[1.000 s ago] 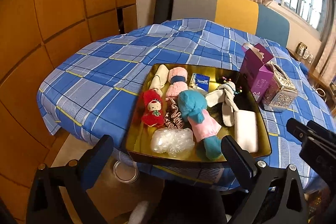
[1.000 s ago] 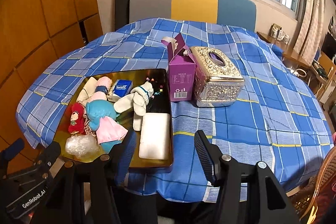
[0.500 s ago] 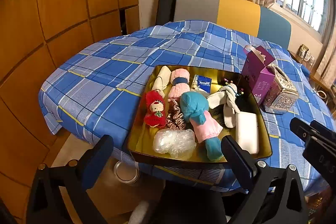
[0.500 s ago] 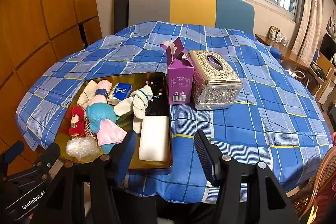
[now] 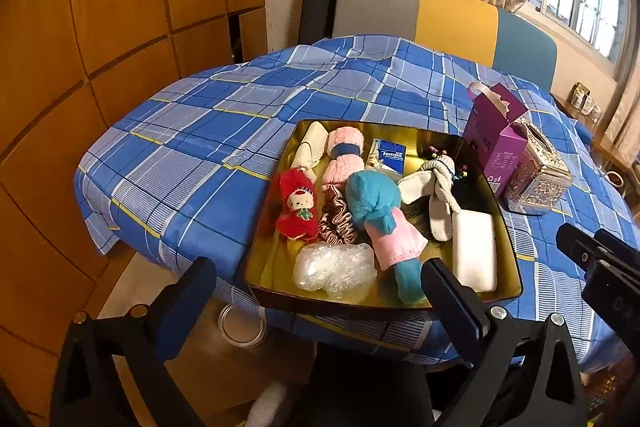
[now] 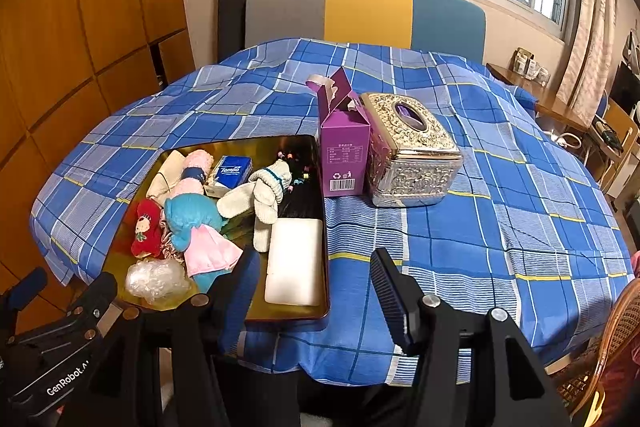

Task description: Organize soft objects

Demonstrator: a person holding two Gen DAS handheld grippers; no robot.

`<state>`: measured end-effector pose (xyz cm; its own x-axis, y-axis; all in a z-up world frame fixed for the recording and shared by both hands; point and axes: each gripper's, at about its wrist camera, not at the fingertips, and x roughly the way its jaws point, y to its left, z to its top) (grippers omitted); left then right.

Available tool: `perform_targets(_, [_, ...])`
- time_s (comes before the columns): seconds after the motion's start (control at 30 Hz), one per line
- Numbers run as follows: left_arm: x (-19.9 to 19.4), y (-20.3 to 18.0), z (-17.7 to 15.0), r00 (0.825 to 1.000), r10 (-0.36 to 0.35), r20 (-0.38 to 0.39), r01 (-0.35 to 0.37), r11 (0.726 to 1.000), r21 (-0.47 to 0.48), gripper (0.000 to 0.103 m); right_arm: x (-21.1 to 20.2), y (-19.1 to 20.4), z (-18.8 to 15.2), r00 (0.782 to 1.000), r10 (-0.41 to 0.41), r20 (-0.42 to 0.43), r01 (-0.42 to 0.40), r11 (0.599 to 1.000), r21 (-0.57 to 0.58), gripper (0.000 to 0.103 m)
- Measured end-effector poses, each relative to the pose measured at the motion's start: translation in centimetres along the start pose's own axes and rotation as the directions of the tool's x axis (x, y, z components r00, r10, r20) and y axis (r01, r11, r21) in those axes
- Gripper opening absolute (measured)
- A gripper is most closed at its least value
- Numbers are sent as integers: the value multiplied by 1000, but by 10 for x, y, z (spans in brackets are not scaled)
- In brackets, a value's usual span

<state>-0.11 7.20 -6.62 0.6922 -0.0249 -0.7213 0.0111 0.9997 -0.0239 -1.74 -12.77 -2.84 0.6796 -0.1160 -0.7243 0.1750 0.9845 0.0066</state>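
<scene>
Among the soft toys in the gold tray [image 5: 505, 243], a blue tissue pack [image 6: 231, 173] reads "Tempo". Both grippers, left [image 5: 320, 291] and right [image 6: 314, 281], hang with jaws apart, empty; nothing has shifted since a second ago.

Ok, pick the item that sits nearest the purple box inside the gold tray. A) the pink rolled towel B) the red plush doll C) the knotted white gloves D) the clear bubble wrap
C: the knotted white gloves lie toward the tray's right side, closest to the purple box; the red doll, bubble wrap and pink towel sit further left.
</scene>
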Motion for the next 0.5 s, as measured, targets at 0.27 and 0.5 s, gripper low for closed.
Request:
perform_targets(0.27, [1, 1, 1, 1000, -4, -3, 4, 1000, 1, 103, 1, 0, 0, 1000, 2, -4, -2, 1000, -1, 58])
perform_targets(0.5, [1, -1, 0, 1000, -6, -4, 6, 1000, 5, 103, 1, 1, -1, 1000, 5, -10, -5, 1000, -1, 58])
